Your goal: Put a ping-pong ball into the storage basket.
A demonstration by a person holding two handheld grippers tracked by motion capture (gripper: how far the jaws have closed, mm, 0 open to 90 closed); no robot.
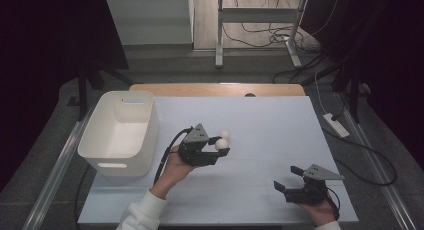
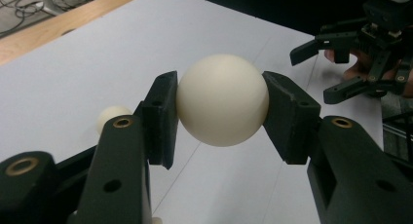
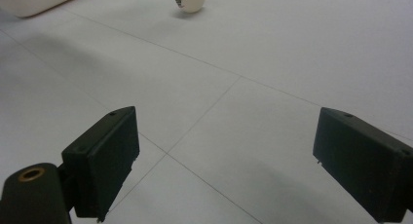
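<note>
The left gripper (image 2: 221,104) is pinching a ball (image 2: 222,100) above mid-table, right of the bin (image 1: 120,132), and should carry it level there, while the right gripper (image 3: 226,160) is waiting wide open, near right.

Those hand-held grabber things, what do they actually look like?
Each is a black tool with two flat, blocky jaws and brass-coloured rivets. The left gripper and right gripper each carry a grey triangular plate on top. A black cable trails from the left one. The person wears a white sleeve.
</note>
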